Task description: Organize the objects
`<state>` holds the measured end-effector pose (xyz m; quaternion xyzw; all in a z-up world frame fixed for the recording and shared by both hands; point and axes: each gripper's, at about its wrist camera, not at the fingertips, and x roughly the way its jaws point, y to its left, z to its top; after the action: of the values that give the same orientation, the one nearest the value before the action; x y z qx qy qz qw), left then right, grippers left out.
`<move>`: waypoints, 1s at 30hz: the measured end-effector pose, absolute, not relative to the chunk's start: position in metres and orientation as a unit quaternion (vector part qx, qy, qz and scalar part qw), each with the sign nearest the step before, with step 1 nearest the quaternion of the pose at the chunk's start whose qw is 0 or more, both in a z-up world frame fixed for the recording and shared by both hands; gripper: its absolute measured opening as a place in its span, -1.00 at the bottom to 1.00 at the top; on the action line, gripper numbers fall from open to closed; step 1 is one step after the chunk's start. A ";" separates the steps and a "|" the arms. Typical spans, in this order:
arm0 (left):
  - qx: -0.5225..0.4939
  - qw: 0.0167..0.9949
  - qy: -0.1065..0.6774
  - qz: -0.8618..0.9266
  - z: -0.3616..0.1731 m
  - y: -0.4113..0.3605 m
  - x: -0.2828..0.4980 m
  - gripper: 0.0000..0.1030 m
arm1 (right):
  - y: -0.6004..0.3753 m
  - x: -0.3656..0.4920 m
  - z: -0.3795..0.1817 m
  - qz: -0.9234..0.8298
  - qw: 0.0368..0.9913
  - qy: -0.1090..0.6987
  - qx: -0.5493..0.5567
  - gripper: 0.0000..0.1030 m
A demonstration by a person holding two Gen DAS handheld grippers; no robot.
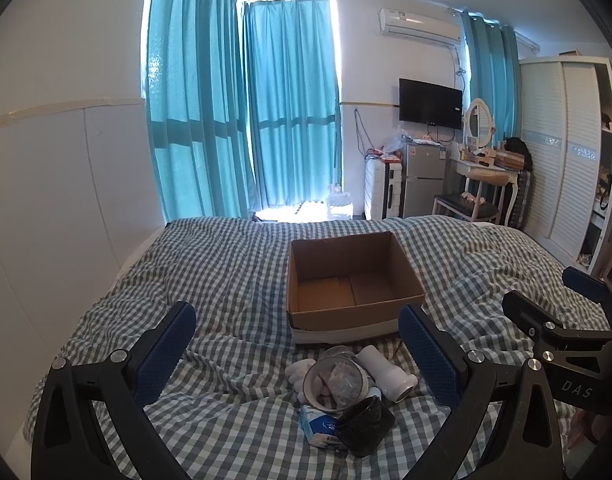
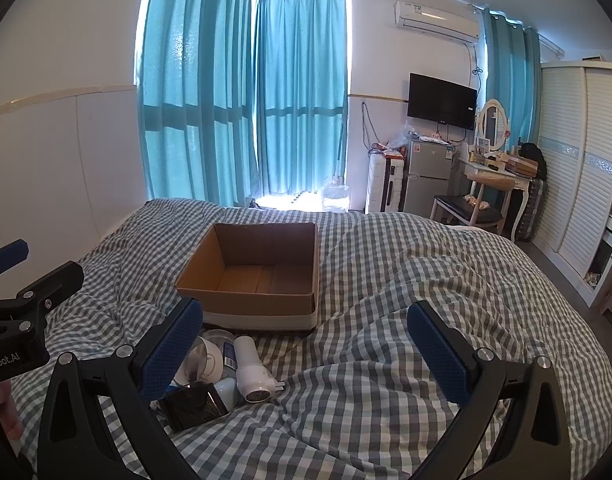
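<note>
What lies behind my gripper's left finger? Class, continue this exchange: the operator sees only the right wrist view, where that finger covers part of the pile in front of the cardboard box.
Observer: A white glove-like item lies at the pile's left side, against the bowl.
Operator: Is the bowl empty?
Observer: No, crumpled clear plastic sits inside it.
Operator: Is the left gripper open?
Observer: Yes, the left gripper has its fingers wide apart and holds nothing.
</note>
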<state>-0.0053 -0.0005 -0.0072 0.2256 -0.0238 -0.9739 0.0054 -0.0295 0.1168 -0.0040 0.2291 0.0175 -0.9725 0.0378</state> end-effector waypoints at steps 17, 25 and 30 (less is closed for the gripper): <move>0.229 0.006 -0.017 -0.973 -0.010 -0.001 -0.008 1.00 | 0.108 -0.033 -0.007 -0.970 0.050 0.032 0.235 0.99; 0.243 0.006 -0.009 -0.970 -0.017 -0.002 -0.021 1.00 | 0.103 -0.049 -0.015 -0.967 0.057 0.042 0.245 0.99; 0.255 0.010 -0.011 -0.967 -0.022 -0.004 -0.033 1.00 | 0.097 -0.065 -0.014 -0.964 0.054 0.065 0.252 0.99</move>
<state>-0.0332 -0.0041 -0.0220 0.2554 -0.0107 -0.9667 0.0098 -0.0647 0.0968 -0.0144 0.2522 0.0646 -0.9640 0.0537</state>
